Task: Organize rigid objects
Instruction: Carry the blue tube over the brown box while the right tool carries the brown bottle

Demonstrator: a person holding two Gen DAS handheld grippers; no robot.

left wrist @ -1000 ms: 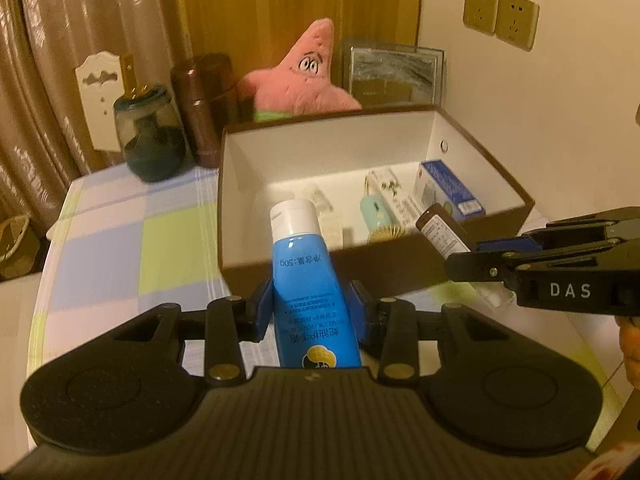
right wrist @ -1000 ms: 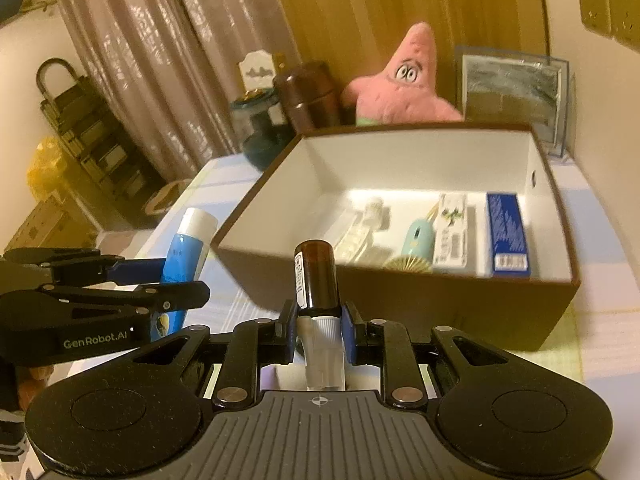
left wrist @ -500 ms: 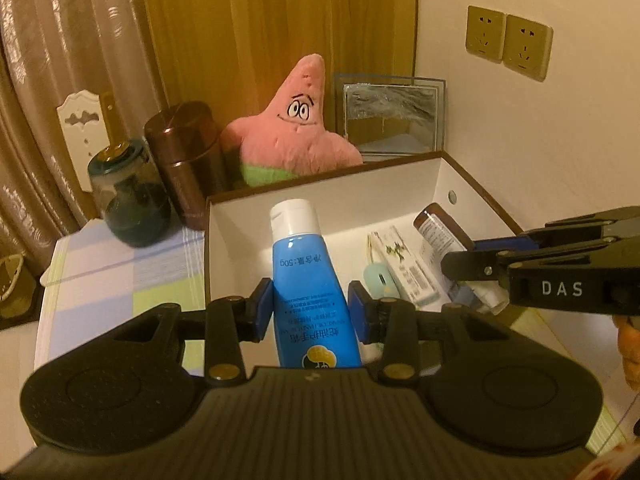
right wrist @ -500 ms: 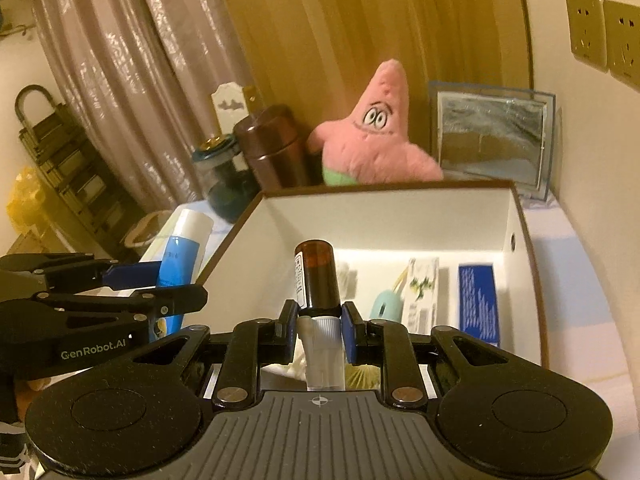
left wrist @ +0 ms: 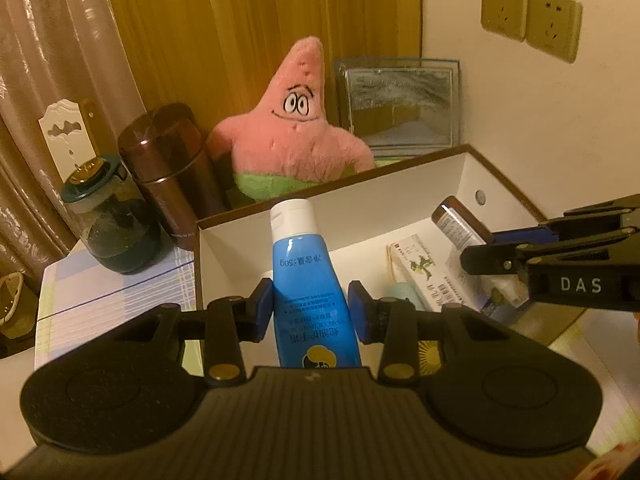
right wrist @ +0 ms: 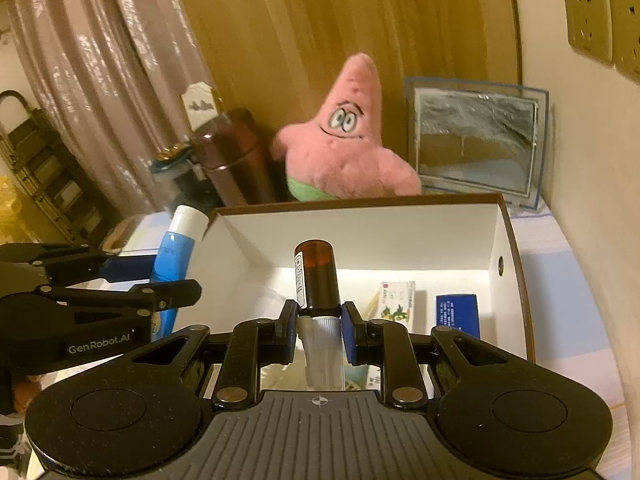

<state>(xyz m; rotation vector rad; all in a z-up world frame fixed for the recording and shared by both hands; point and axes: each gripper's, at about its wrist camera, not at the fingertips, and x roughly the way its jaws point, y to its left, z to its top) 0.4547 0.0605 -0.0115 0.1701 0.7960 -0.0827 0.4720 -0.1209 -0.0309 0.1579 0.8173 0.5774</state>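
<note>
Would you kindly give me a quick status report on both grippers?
Left gripper shut on blue tube. Right gripper shut on brown bottle. Both over open box; nothing blocking.

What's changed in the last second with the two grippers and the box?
Both grippers moved forward, from in front of the box to over its open top. The left gripper stays shut on the blue tube, the right gripper on the brown bottle; nothing was let go. The cartons in the box, the plush and the jars behind look unmoved.
</note>
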